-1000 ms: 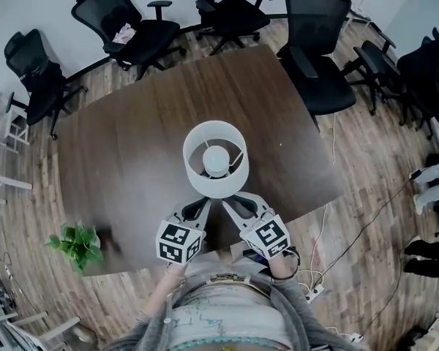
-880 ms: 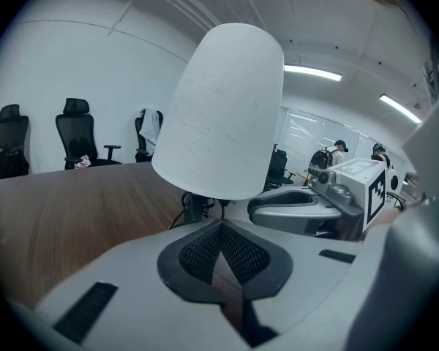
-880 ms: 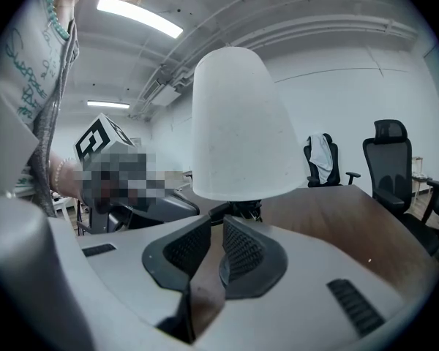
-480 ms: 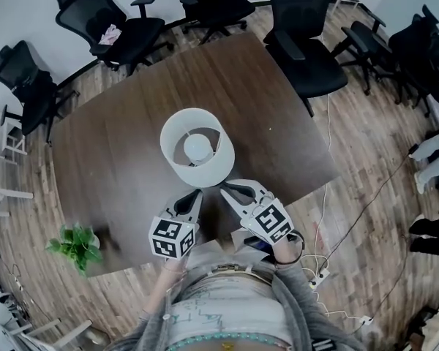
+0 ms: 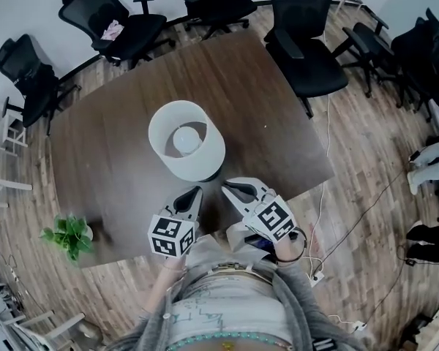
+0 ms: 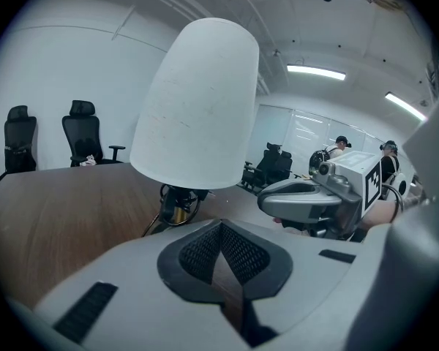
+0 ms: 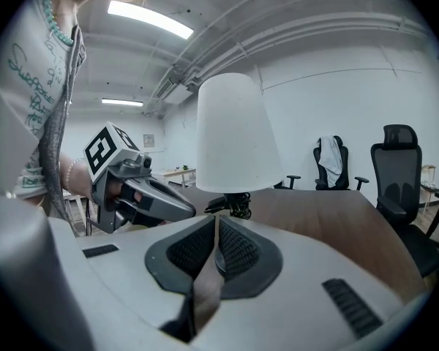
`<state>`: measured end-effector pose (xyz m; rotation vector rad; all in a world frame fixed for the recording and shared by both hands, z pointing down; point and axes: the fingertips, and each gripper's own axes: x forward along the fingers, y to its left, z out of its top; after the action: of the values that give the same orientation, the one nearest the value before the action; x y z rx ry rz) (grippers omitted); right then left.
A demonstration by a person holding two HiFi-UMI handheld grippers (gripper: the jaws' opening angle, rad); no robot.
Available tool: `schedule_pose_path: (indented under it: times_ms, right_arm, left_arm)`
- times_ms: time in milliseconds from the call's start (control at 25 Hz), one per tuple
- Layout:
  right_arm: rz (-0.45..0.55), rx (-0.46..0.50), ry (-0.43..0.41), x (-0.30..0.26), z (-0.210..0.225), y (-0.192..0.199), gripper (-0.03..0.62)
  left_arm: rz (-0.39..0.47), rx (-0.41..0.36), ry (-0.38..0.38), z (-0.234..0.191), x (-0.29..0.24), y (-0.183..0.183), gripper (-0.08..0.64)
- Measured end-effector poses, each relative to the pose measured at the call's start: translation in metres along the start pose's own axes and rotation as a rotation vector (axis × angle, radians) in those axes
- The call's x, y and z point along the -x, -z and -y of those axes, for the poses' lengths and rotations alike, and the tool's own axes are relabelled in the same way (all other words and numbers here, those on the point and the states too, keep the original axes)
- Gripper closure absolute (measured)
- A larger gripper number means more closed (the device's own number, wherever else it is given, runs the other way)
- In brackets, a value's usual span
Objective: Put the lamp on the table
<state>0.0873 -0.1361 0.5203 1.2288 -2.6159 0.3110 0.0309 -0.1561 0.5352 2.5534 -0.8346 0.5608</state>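
Left tongs (image 5: 191, 194): closed, empty. Right tongs (image 5: 233, 189): just closing to shut, nothing between them. Lamp (image 5: 186, 141): upright on surface (image 5: 271, 101) near its front edge, just ahead of both tongs, untouched; seemingly released because placement is done.

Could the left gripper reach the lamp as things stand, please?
Probably yes: the lamp stands just ahead of the left gripper with nothing between them, though its shut jaws must open first.
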Motion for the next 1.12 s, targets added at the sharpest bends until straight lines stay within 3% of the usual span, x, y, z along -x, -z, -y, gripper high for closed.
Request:
schedule_pose_path:
  times_ms: [360, 760, 1120]
  right_arm:
    - [-0.003, 0.016, -0.085, 0.006, -0.010, 0.003, 0.563]
    - [-0.029, 0.037, -0.111, 0.004, -0.013, 0.008, 0.563]
    - [-0.027, 0.056, -0.075, 0.001, -0.013, -0.007, 0.563]
  left_arm:
    - [0.043, 0.024, -0.063, 0.018, 0.004, 0.000, 0.549]
    - [0.068, 0.032, -0.129, 0.024, 0.018, -0.001, 0.549]
    - [0.104, 0.019, -0.096, 0.025, 0.025, -0.012, 0.549]
